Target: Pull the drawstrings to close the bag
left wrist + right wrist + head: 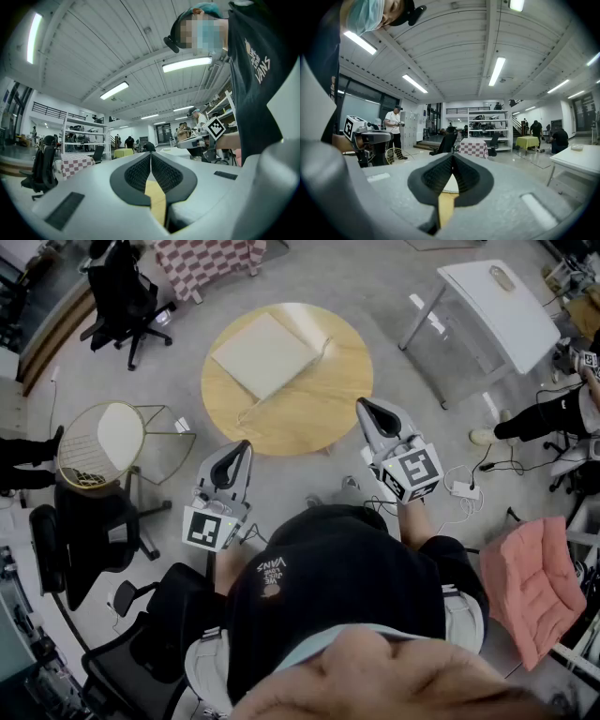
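Observation:
A flat cream drawstring bag (265, 354) lies on the round wooden table (323, 413), with a thin cord (325, 343) trailing off its right edge. Both grippers are held level in front of the person's body, short of the bag. My left gripper (246, 446) hovers off the table's near-left rim, jaws shut with nothing between them (151, 157). My right gripper (362, 406) sits over the table's near-right rim, also shut and empty (453, 159). In the right gripper view, a sliver of cream bag (450, 183) shows below the jaws.
A white table (502, 301) stands at the back right. A round wire chair (98, 442) is to the left, and black office chairs (127, 292) stand behind it. A pink cushion (534, 582) lies at the right and cables (464, 488) lie on the floor.

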Tool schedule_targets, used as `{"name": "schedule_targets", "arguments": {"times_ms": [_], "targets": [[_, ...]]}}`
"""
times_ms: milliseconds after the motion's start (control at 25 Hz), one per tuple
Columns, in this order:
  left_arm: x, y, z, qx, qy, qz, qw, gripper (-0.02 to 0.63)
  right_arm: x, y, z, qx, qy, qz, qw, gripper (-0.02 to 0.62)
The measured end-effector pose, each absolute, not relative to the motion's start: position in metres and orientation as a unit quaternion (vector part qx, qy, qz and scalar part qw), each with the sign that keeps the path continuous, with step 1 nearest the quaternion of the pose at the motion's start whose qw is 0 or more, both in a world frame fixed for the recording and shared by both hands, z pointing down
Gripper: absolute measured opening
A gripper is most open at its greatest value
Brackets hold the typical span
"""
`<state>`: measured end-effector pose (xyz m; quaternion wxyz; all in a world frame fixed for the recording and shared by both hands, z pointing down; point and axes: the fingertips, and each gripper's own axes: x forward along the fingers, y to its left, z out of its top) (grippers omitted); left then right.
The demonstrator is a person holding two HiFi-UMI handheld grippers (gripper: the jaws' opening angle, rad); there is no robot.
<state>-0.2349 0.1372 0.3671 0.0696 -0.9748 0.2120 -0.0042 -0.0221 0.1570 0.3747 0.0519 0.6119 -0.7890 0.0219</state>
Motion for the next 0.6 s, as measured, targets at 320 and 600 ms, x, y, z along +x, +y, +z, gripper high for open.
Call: {"name": "schedule_targets", "arguments": {"times_ms": [320,600], "targets": [[-0.237,0.135,0.376,-0.977,0.201,-0.007,0.067,0.012,-0.031,0.156,0.378,0.61,-0.791,0.027,0.042,-0.003],[-0.235,0.126,0.385,-0.977,0.207,-0.017,0.049,0.012,-0.027,0.144,0.384,0.603,-0.796,0.052,0.014,-0.002]]}}
